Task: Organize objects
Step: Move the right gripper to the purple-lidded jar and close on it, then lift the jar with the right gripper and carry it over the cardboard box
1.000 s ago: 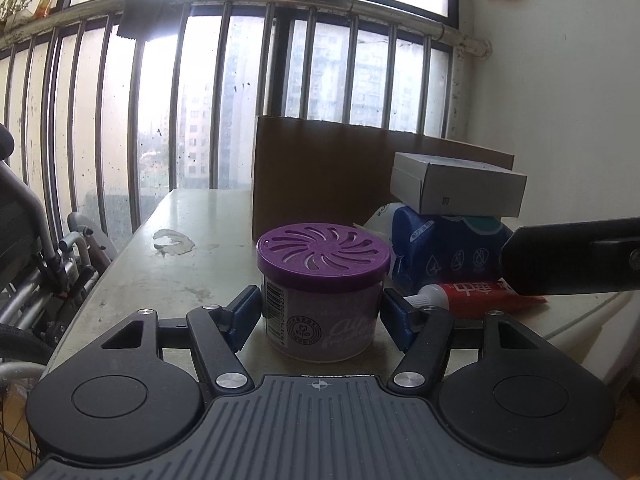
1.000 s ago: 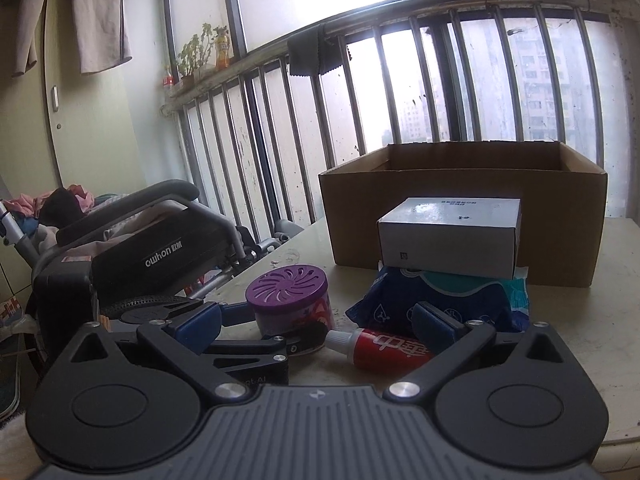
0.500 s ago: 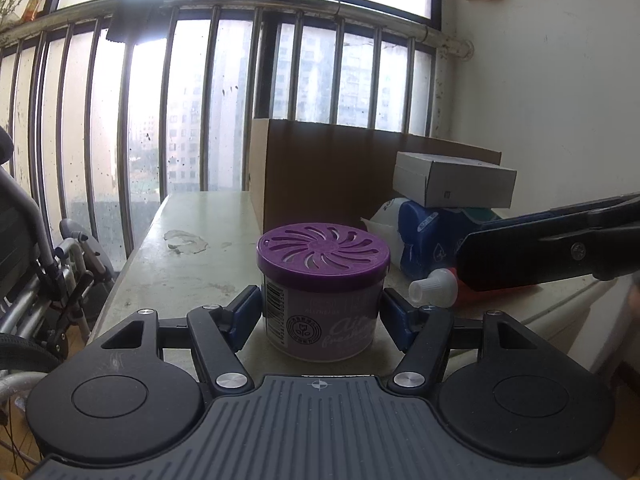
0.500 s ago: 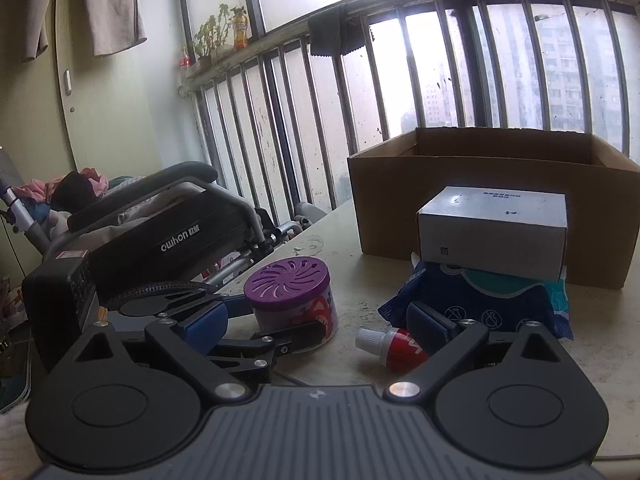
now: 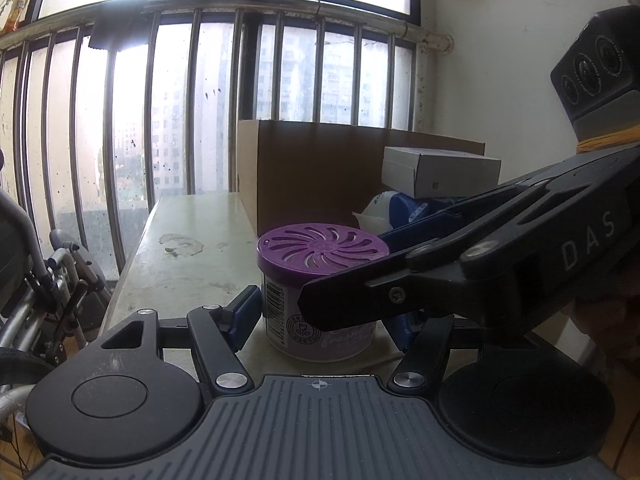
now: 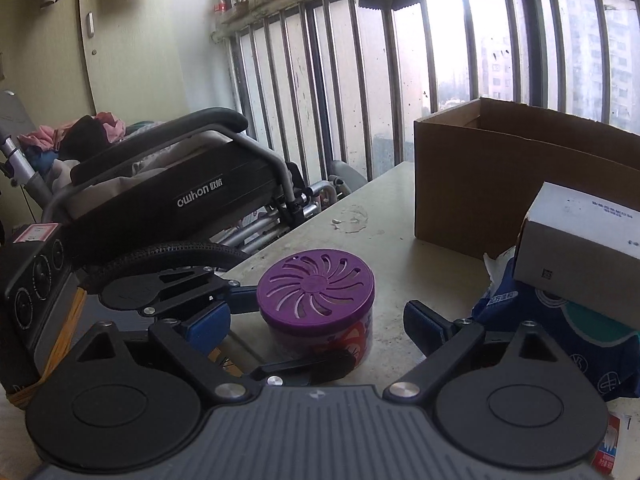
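Here the purple-lidded air freshener tub (image 5: 320,292) stands upright on the counter (image 5: 188,256), near its front edge, and both grippers are gathered around it. The left gripper (image 5: 324,316) has its blue pads against the tub's two sides, clenched on it. The right gripper (image 6: 316,320) comes in from the other side with its fingers spread wide; its jaws have just been closing a little, the tub sits between them, yet clear gaps show on both sides and the pads (image 6: 424,324) do not touch it. In the left wrist view, the right gripper's black arm crosses in front of the tub and hides part of its label.

Behind the tub is an open cardboard box (image 6: 512,184) by the barred window (image 5: 180,112). Beside that, a small white carton (image 6: 580,240) rests on top of a blue soft pack (image 6: 560,332). A red and white toothpaste box (image 6: 610,446) peeks out at the lower right of the right wrist view. A folded wheelchair (image 6: 168,196) stands beside the counter.
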### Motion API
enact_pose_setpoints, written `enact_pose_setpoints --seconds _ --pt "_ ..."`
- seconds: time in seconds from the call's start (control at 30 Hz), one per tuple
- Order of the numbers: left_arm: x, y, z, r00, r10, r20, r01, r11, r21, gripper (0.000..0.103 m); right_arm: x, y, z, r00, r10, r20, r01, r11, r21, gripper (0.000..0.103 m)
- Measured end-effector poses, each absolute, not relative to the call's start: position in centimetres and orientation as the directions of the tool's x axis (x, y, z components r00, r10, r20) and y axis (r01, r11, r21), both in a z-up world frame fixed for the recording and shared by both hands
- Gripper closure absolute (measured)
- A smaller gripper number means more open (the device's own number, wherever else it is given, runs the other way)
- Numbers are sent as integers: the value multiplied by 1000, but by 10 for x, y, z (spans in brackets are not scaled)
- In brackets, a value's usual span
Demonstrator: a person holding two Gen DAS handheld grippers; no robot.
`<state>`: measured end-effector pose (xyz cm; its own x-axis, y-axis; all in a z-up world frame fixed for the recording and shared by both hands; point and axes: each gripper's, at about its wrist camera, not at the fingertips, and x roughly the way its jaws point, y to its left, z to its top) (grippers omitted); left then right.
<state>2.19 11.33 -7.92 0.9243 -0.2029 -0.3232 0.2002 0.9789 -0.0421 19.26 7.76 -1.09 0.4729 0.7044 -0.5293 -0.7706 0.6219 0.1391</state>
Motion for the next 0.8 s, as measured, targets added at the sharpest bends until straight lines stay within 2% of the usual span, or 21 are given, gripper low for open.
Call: enact_pose_setpoints --seconds 0.1,0.23,0.47,0.8 --pt "23 114 -79 922 -210 -325 210 977 -38 38 199 80 -17 459 706 -539 -768 621 158 24" --pt "23 115 -79 920 -217 -326 217 975 -37 38 200 81 -21 438 712 -549 -775 608 170 33" --pt "26 116 -78 921 -217 -324 213 976 -48 38 199 83 -21 455 710 -537 -777 611 150 34" --pt "23 110 -64 933 -208 -293 219 976 3 39 194 77 -4 472 718 -512 -791 601 115 35"
